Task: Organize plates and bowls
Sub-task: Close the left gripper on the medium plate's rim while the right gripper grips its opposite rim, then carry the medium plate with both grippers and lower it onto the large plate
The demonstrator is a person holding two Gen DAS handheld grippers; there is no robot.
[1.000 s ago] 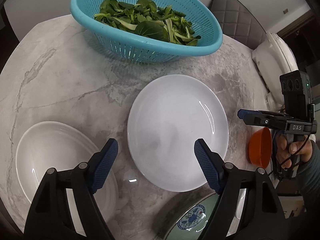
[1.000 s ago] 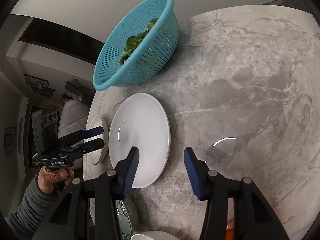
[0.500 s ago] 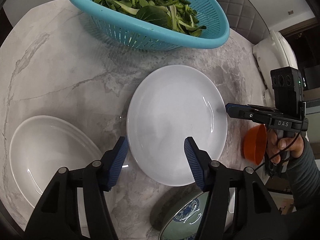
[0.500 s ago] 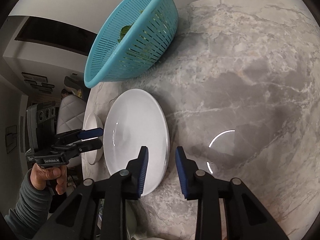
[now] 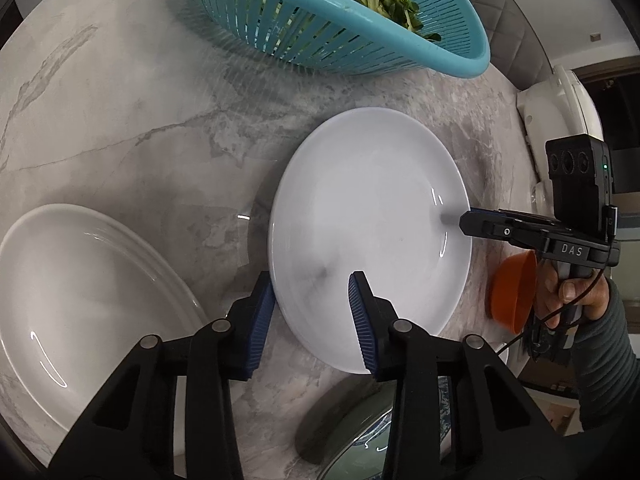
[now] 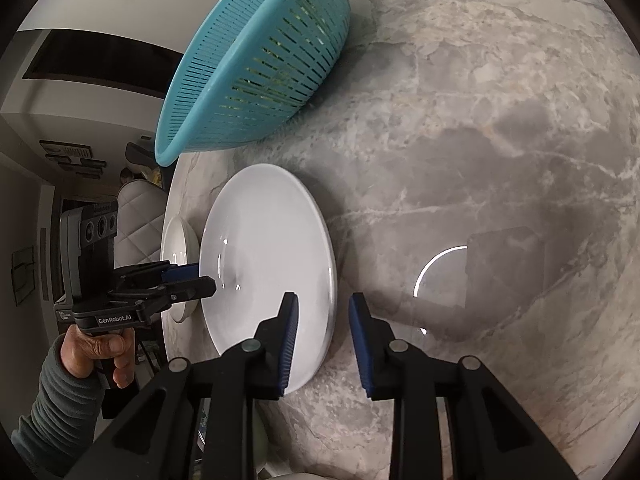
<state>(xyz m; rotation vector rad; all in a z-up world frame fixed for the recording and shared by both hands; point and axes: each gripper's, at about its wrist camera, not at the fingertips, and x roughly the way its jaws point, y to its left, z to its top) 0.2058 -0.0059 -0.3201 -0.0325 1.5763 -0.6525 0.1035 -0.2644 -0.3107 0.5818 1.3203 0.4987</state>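
Right, closest in, the left gripper (image 5: 312, 304) has its blue pads straddling the near rim of the white plate (image 5: 368, 216), one pad outside the edge, one over the well. The jaws stand apart with a gap on each side, so it's released, not clamped. Over on the other side, the right gripper (image 6: 322, 320) does the same thing on the opposite rim: one pad above the plate's surface, the other out over the marble table (image 6: 480, 140), jaws parted, nothing pinched yet. Whether any pad actually touches the china, I can't tell.

The plate itself lies flat on the table, between the two tools. Just to the left sits a white oval dish (image 5: 80, 288), apart from the plate. Down at the near edge there's a patterned bowl (image 5: 360, 452), only partly visible, and past the right gripper an orange bowl (image 5: 514, 294) near the table's edge. Farther back, the teal colander (image 5: 340, 28) of greens leans behind the plate.

My read: this is early going. Nothing looks stacked; every dish lies on its own. The two-handed grip on the plate is being lined up, so closing, lifting and grouping the plates and bowls all remain.
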